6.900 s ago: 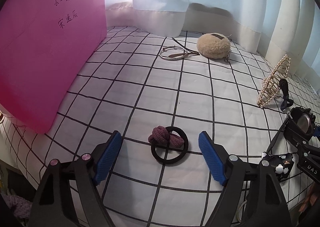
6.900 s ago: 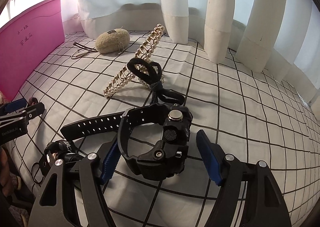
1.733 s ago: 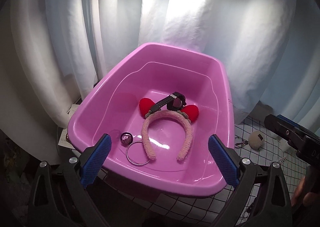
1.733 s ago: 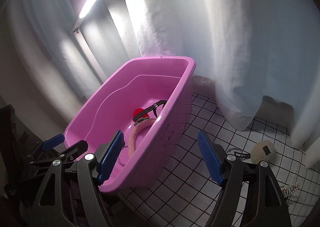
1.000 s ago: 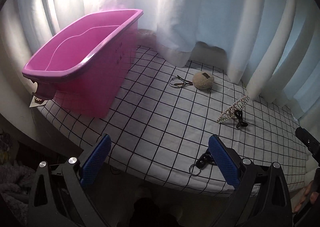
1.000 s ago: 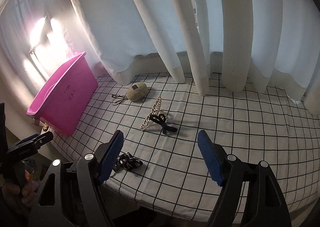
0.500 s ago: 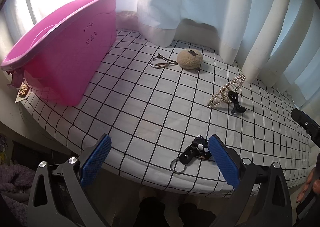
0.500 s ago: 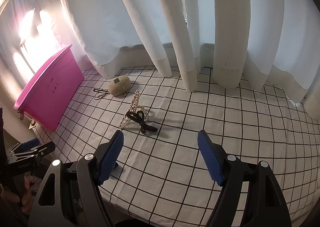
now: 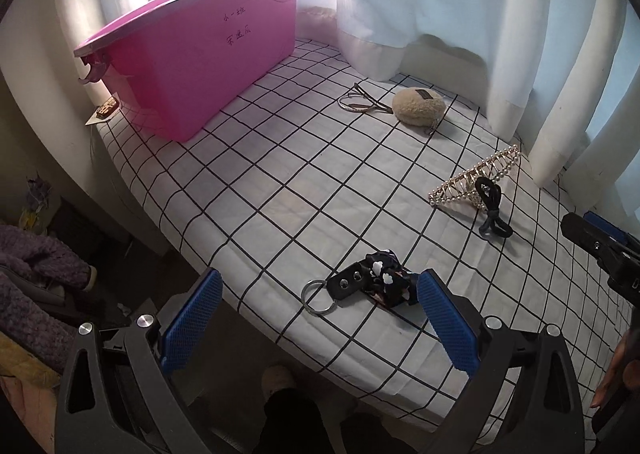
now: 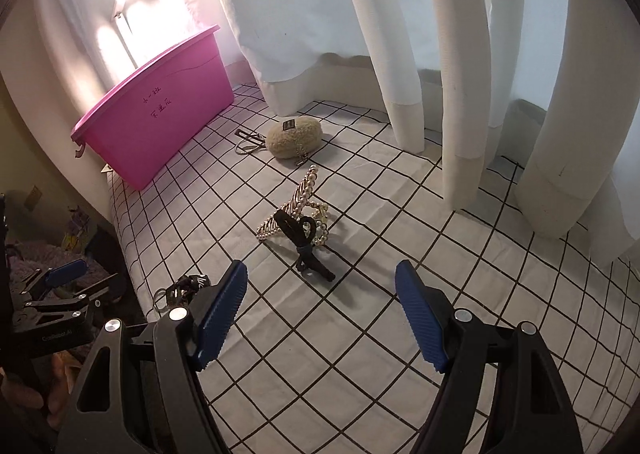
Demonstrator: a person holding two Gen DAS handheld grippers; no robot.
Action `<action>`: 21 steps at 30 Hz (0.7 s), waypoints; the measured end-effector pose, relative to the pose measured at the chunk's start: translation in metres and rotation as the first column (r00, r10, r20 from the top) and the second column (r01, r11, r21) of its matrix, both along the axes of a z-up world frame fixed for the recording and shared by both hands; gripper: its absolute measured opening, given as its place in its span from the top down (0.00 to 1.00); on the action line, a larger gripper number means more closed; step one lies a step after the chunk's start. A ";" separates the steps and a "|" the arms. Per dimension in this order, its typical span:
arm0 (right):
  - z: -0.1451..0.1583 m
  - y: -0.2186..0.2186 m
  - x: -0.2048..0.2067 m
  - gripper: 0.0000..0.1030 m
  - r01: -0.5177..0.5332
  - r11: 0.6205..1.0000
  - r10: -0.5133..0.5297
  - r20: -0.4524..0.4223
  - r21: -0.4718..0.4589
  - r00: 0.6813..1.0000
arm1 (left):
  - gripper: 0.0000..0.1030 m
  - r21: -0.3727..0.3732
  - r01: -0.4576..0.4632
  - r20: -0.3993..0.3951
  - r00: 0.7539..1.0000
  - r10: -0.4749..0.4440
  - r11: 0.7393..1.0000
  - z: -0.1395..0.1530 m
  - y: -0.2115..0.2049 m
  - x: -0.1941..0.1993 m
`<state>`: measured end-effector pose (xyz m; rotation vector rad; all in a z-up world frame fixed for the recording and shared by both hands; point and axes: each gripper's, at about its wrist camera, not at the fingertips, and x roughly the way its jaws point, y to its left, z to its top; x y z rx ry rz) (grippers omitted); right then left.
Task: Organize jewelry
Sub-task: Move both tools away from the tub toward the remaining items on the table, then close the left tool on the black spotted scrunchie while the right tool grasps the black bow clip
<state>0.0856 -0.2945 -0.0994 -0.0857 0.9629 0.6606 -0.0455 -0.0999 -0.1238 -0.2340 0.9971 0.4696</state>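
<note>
A pink bin [image 9: 200, 53] stands at the far left of the checked cloth; it also shows in the right wrist view [image 10: 156, 109]. My left gripper [image 9: 316, 314] is open and empty, just short of a black floral scrunchie with a strap and key ring [image 9: 372, 284] at the cloth's front edge. My right gripper [image 10: 320, 310] is open and empty, a little short of a pearl hair clip [image 10: 300, 205] with a black hair tie [image 10: 304, 242] on it. A beige fuzzy pouch [image 10: 294, 137] and a thin bangle [image 10: 246, 145] lie further back.
White curtains [image 10: 440, 53] hang along the back and right of the cloth. The table's front edge [image 9: 248, 314] drops off to the floor, where purple cloth [image 9: 36, 286] lies. The right gripper shows at the right edge of the left wrist view [image 9: 604, 250].
Both grippers have dropped lower and closer to the cloth. The scrunchie now sits between the left fingers' tips, and the pearl clip is nearer the right gripper.
</note>
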 end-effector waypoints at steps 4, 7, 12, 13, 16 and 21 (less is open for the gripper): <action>-0.010 0.005 0.004 0.29 -0.035 0.999 0.035 0.042 -0.004 0.998 | 0.07 0.001 -0.009 -0.006 1.000 0.009 1.000 -0.015 -0.013 -0.002; -0.023 0.009 0.009 0.29 -0.042 0.999 0.042 0.033 -0.008 0.999 | 0.07 -0.005 -0.025 0.001 1.000 0.025 1.000 -0.027 -0.018 0.000; -0.037 0.019 0.014 0.29 -0.064 0.998 0.064 0.053 -0.004 0.997 | 0.07 -0.040 -0.088 0.045 0.995 0.090 0.995 -0.041 -0.018 0.007; -0.039 0.022 0.016 0.29 -0.066 0.998 0.066 0.059 -0.005 0.996 | 0.07 -0.039 -0.098 0.045 0.994 0.100 0.994 -0.044 -0.017 0.010; -0.049 0.031 0.020 0.29 -0.071 0.997 0.074 0.070 -0.034 0.995 | 0.07 -0.047 -0.123 0.051 0.991 0.125 0.991 -0.052 -0.015 0.016; -0.065 0.044 0.026 0.29 -0.087 0.992 0.096 0.095 -0.091 0.991 | 0.07 -0.052 -0.150 0.048 0.987 0.152 0.987 -0.062 -0.015 0.024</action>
